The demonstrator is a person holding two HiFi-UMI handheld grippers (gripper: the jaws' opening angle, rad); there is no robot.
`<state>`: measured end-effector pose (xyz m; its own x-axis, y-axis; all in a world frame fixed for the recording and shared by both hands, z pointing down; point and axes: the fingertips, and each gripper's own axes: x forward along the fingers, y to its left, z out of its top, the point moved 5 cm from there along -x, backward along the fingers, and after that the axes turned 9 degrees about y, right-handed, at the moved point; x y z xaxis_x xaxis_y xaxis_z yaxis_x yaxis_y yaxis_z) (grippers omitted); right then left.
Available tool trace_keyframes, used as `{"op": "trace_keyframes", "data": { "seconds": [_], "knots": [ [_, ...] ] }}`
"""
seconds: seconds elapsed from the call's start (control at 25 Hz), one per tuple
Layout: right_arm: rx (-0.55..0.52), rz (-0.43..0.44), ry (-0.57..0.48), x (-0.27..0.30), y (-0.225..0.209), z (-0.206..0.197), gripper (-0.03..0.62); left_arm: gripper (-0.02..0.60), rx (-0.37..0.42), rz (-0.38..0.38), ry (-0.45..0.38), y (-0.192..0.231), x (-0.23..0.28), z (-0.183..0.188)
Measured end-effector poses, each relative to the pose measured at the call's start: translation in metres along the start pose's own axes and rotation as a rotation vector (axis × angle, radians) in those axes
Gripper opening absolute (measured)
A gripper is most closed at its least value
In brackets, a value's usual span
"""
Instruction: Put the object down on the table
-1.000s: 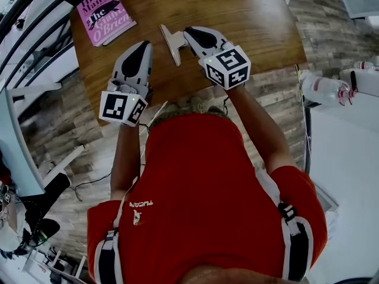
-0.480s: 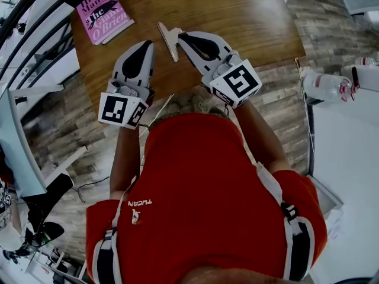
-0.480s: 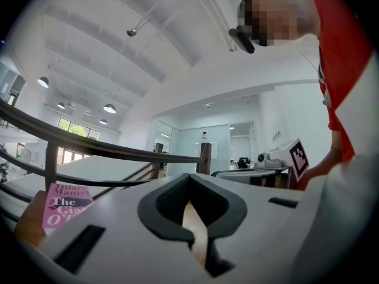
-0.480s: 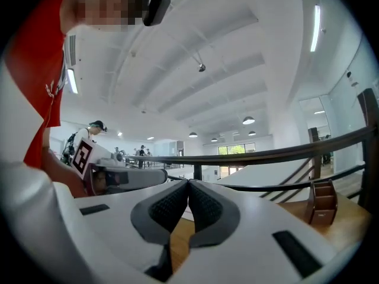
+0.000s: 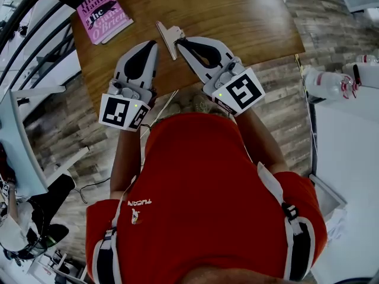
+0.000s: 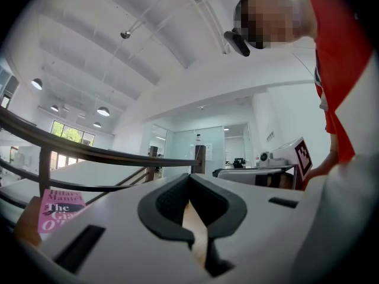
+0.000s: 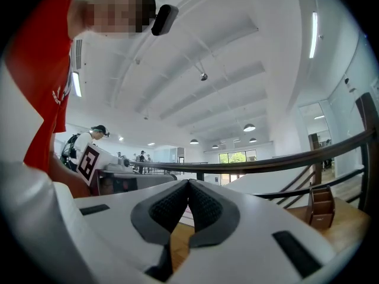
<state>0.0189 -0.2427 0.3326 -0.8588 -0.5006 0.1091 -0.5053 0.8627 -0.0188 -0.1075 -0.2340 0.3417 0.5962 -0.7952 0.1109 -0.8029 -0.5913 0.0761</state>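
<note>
A thin pale grey plate-like object [image 5: 167, 37] is just above the wooden table [image 5: 254, 16], near its middle. My right gripper [image 5: 179, 40] is shut on the object's right edge; in the right gripper view the jaws [image 7: 188, 183] meet, with a pale sliver between them. My left gripper [image 5: 152, 42] lies just left of the object, over the table's near edge. It is shut and holds nothing; in the left gripper view [image 6: 189, 179] only wood shows through the gap lower down.
A pink book [image 5: 105, 10] lies on the table's far left corner, also in the left gripper view [image 6: 59, 215]. A dark railing [image 5: 35, 16] runs along the left. A small wooden holder [image 7: 321, 206] stands far right. A bottle [image 5: 325, 86] lies on a white surface right.
The right gripper has swung left and a little farther out, carrying the grey object with it. The left gripper has edged forward onto the table.
</note>
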Motion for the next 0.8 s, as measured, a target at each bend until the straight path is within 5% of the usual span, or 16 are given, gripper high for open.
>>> {"op": "trace_keyframes", "data": {
  "seconds": [0.8],
  "knots": [
    [0.014,-0.03,0.015,-0.012,0.0,-0.017,0.025,0.009,-0.022,0.013,0.001,-0.006,-0.008,-0.009]
  ]
}}
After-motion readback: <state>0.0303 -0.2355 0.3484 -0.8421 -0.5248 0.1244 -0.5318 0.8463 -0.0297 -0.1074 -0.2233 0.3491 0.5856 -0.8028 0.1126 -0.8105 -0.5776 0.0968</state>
